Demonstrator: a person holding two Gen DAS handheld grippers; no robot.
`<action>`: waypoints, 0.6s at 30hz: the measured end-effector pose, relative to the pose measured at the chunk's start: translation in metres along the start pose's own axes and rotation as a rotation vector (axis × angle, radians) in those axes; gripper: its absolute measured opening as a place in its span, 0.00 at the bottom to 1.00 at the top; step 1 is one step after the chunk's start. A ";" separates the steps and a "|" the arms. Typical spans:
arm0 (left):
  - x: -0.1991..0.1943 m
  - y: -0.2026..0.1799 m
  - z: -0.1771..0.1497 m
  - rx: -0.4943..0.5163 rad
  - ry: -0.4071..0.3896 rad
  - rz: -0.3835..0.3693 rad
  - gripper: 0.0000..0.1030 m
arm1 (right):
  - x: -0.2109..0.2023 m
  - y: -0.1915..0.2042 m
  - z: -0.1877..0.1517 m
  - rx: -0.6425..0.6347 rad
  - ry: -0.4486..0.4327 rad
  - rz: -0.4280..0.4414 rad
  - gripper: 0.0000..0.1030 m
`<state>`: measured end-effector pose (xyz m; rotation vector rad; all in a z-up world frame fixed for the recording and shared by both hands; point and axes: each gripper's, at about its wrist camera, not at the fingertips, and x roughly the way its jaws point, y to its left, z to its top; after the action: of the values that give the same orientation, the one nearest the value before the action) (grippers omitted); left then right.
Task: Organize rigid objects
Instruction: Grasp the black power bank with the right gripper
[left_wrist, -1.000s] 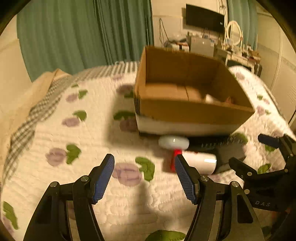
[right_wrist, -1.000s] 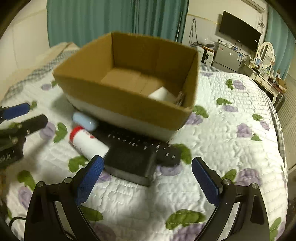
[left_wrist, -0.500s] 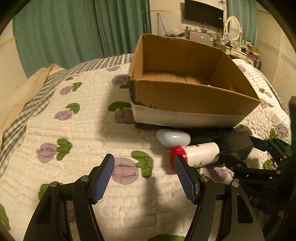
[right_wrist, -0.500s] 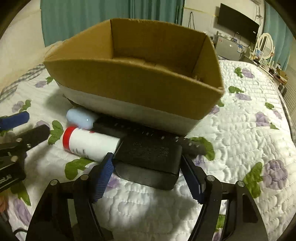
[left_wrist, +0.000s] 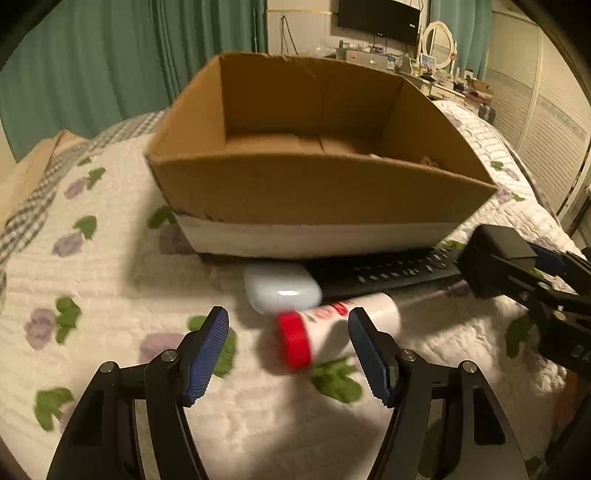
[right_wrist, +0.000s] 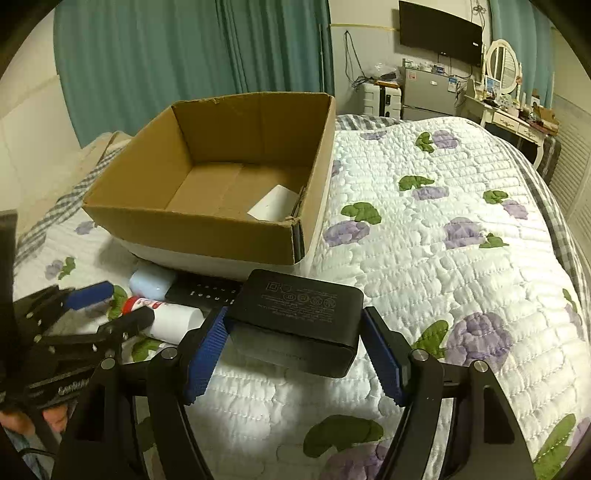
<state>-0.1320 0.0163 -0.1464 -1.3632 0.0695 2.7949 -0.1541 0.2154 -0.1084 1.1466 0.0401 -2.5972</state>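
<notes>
**A:** So where are we? Our right claw (right_wrist: 293, 343) is clamped on the black power brick (right_wrist: 295, 319), one blue pad pressed to each end, and it's held up off the quilt just in front of the cardboard box (right_wrist: 207, 229).

**B:** Yep, and our left claw (left_wrist: 288, 345) is spread wide with nothing in it. The white bottle with the red cap (left_wrist: 332, 332) is lying on its side between the pads, but we can't tell if either one touches it.

**A:** The pale blue case (left_wrist: 282, 290) is right behind that bottle, up against the box's front wall, and the black remote (left_wrist: 388, 273) runs along that same wall, partly tucked under it.

**B:** Inside the box we've got a white thing (right_wrist: 275, 203) against the right wall, and most of the floor is bare cardboard.

**A:** The bed (right_wrist: 461, 258) is open quilt all the way to its right edge. The left side by the plaid trim is tighter.
</notes>
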 end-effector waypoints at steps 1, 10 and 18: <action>0.000 0.004 0.000 -0.009 0.002 0.011 0.68 | -0.002 -0.002 0.000 0.006 -0.001 0.010 0.70; 0.003 0.046 -0.006 -0.113 0.055 0.169 0.68 | -0.006 -0.002 -0.001 0.011 -0.005 0.046 0.70; -0.003 -0.014 -0.023 0.094 0.086 0.034 0.67 | -0.019 -0.008 0.003 0.016 -0.030 0.035 0.70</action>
<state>-0.1114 0.0292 -0.1587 -1.4734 0.2248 2.7200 -0.1468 0.2273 -0.0933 1.1043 -0.0069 -2.5881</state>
